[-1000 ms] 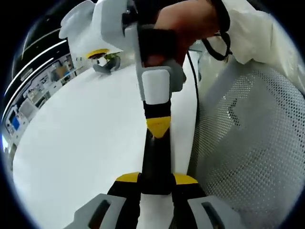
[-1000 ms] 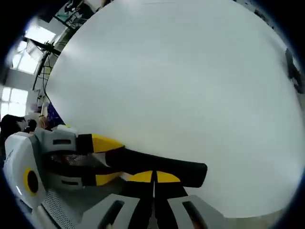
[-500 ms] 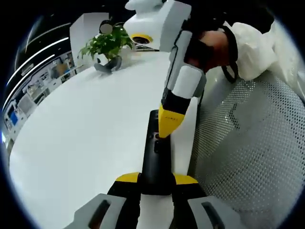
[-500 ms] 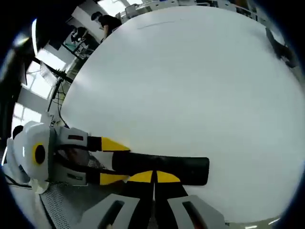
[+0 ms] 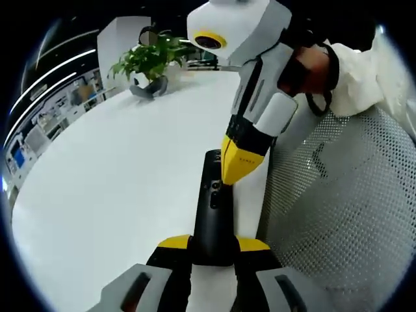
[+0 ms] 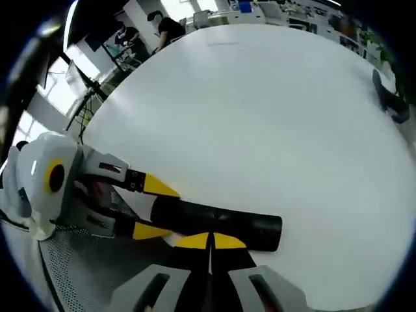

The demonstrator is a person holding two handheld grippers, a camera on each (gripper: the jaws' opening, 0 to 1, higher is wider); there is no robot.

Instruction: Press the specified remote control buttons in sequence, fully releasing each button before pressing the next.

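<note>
Holding the black remote control point(image 5: 213, 208) by its near end, our left hand-held gripper point(image 5: 213, 244) had its yellow-tipped jaws clamped on either side of the body, and the remote lay lengthwise over the white worktop point(image 5: 117, 182) near its edge. Our right hand-held gripper point(image 5: 239, 166) came down from above with its yellow tips pressed together, the point resting on the button face of the remote. In the right gripper view, those jaws point(image 6: 209, 242) met flat with no gap between them, touching the remote point(image 6: 214, 222) where it lay crosswise, with the left hand-held gripper point(image 6: 146, 208) pinching its far end. Beside the worktop stood a white mesh chair point(image 5: 338, 214), and a potted plant point(image 5: 148, 65) sat well apart at the worktop's far side.
</note>
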